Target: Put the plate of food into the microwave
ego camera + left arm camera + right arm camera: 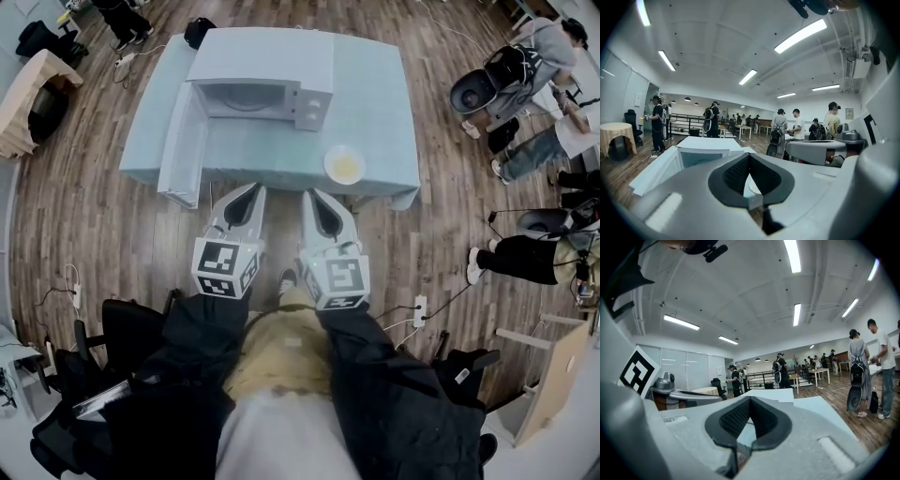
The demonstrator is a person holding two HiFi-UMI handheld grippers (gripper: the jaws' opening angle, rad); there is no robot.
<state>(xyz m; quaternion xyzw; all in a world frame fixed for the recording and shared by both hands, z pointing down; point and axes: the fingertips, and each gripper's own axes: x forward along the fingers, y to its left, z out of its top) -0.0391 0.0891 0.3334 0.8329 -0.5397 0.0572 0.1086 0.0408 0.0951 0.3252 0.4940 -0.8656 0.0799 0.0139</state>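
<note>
The microwave door (183, 141) is swung wide open. It sticks out ahead of the left claw (255, 188) and off to its left side. The microwave (262, 70) sits on the table (394, 112), straight ahead of that claw and farther back. Its inside looks empty.

The left claw is closed tight, tip against tip, with nothing in it. The right claw (310, 195) is just beside it. It is closed and empty too. Both hang near the front edge of the table and touch nothing.

The plate of food (344, 166) is not in the microwave yet. It lies on the table, a little ahead of the right claw and a bit to its right, near the front edge.

I think a few things could go wrong. If a closed claw goes at the plate, it will only push it, and the plate could slide. The claw has to open first. If a claw grabs only one side of the rim, the plate may tip and the food may slide off. The plate must also go left, across the front of the left claw, so the two claws could bump. The open door could also get knocked.
</note>
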